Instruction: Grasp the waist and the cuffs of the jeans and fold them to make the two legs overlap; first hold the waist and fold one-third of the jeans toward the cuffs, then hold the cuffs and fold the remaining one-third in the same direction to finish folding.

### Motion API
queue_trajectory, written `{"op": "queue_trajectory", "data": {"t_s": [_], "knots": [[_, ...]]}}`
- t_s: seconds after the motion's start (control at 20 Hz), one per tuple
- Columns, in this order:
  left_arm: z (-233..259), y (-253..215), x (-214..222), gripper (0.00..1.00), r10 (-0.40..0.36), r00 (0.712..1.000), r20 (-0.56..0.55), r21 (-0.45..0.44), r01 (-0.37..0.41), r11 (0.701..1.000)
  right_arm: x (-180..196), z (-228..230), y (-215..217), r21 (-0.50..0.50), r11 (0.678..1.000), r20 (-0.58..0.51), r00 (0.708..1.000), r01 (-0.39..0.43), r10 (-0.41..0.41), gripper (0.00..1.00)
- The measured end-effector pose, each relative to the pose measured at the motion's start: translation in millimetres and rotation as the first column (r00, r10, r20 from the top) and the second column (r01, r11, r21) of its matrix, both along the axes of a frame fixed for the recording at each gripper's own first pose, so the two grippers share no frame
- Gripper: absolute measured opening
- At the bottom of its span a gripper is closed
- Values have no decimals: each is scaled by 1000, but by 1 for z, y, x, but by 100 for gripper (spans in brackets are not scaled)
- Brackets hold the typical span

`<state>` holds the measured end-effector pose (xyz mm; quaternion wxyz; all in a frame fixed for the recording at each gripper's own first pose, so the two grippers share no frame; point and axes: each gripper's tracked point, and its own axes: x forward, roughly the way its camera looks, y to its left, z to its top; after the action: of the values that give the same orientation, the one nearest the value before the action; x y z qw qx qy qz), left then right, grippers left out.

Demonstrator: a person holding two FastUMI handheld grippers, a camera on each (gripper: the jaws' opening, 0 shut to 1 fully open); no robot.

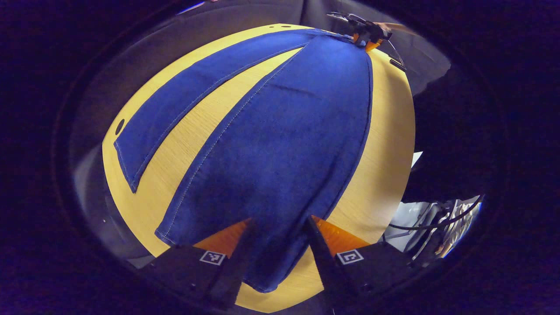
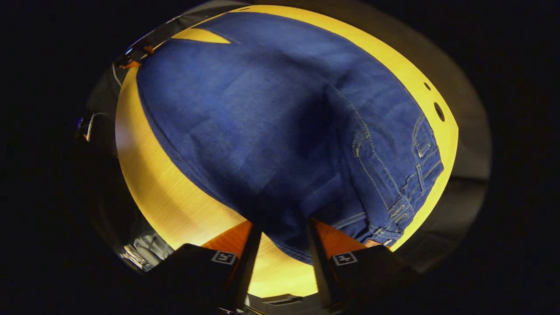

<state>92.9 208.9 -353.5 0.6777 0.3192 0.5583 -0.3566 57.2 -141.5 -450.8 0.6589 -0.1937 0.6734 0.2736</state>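
One jeans (image 1: 280, 144), two legs spread on table (image 1: 389, 144); two grippers (image 1: 276, 238) (image 2: 280, 238), jaws apart, straddling denim.

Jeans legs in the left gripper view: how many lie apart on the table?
2. One leg runs down the middle to the left tool, its cuff between the fingers. The other leg lies flat, spread off to the left on the table.

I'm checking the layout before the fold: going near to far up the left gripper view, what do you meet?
Left gripper → cuff of the near leg → long stretch of the jeans on the table → right gripper at the far end.
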Motion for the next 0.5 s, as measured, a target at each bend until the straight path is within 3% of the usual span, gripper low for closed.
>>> {"op": "queue_trajectory", "data": {"t_s": [0.1, 0.15, 0.2, 0.25, 0.35, 0.4, 0.5], "knots": [[-5, -1, 7, 74, 31, 1000, 1, -1, -31, 1000, 7, 1, -3, -11, 1000, 27, 1000, 0, 0, 53], [0, -4, 10, 55, 54, 999, 6, -12, -54, 998, 16, 1, -4, -6, 1000, 51, 999, 14, -14, 46], [4, -7, 15, 48, 69, 998, 1, -26, -69, 997, 16, -2, -6, -6, 999, 45, 998, 35, -35, 17], [2, -5, 19, 13, 85, 996, -17, -25, -86, 996, 16, -2, -6, -6, 999, 46, 998, 44, -44, 16], [3, -6, 20, 6, 115, 991, -64, -26, -117, 993, 19, 0, -4, 7, 997, 59, 995, 83, -83, 16], [5, -7, 22, 7, 136, 988, -76, -20, -137, 990, 16, 1, -5, 12, 992, 51, 991, 125, -125, 8], [15, -12, 34, 6, 165, 985, -59, -46, -167, 985, 22, 4, -3, 46, 983, 74, 980, 179, -182, 8]]}}
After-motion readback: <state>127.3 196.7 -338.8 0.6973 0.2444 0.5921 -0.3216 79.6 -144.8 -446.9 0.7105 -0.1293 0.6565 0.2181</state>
